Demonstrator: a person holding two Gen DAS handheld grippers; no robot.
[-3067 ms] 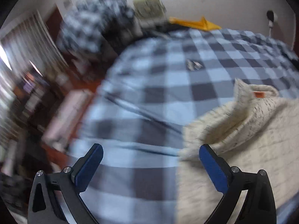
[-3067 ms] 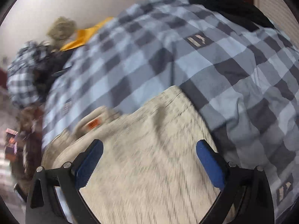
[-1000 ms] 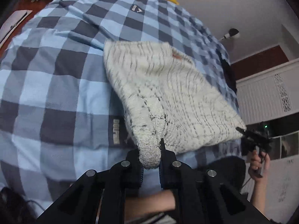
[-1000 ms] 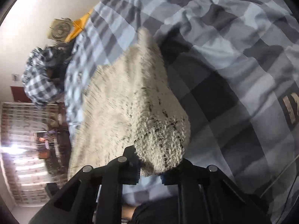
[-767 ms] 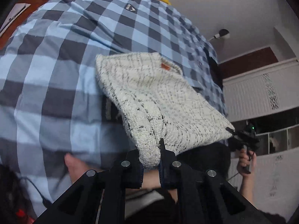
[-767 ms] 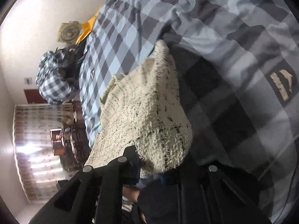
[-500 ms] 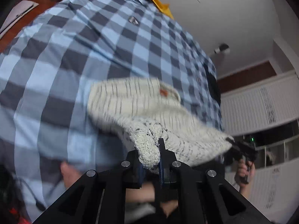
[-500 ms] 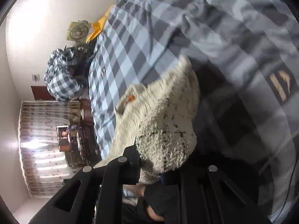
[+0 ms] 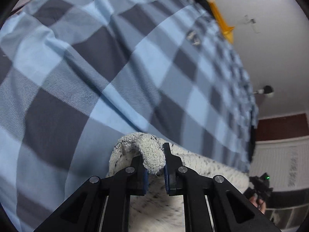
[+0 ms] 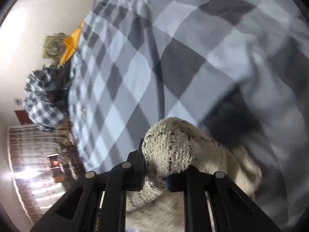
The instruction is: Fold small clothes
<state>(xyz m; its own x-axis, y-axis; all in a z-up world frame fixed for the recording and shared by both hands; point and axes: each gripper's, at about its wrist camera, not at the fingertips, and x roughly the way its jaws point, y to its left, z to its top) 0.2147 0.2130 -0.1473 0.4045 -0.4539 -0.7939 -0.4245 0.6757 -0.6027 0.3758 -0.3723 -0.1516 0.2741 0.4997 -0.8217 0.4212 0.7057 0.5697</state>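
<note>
Pinching cream knit garment (image 9: 152, 157) | both hand-held grippers | edges bunched, apparently

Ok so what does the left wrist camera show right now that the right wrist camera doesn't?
Only the left wrist view shows the other gripper in a hand at the lower right, and white panelling.

Only the right wrist view shows a fan, a bundle of checked cloth and a bright curtained window.

Both show the checked bedcover, an orange item at its far end, and a cream knit garment clamped in shut jaws.
</note>
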